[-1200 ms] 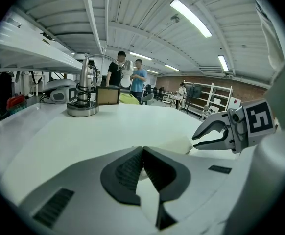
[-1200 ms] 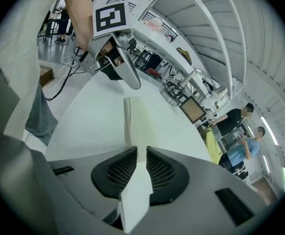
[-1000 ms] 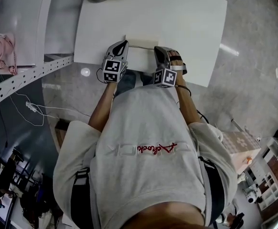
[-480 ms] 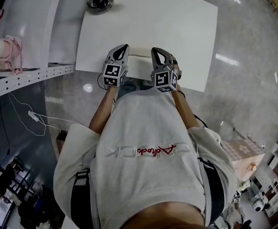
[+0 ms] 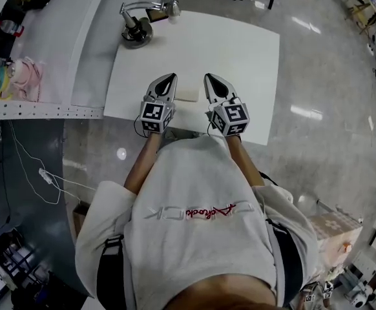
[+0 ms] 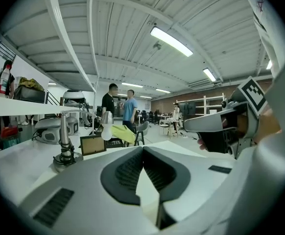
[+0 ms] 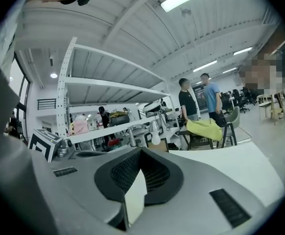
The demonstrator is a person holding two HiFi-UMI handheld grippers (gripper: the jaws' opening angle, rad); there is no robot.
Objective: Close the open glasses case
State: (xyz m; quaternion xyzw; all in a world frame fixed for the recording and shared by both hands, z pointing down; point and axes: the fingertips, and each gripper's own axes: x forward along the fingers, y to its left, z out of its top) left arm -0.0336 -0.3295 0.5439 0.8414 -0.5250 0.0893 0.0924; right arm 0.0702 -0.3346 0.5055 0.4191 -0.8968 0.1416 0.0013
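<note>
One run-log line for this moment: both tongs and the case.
left tongs shut, empty | right tongs shut, empty | glasses case on table, not held

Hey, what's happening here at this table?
A person holds a left gripper and a right gripper side by side over the near edge of a white table. Both have their jaws together with nothing in them. A pale glasses case lies on the table between them, held by neither. It looks closed, though it shows small.

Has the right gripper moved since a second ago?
Yes. The right gripper overlapped the glasses case's right end; now it stands clear of it, to its right.
</note>
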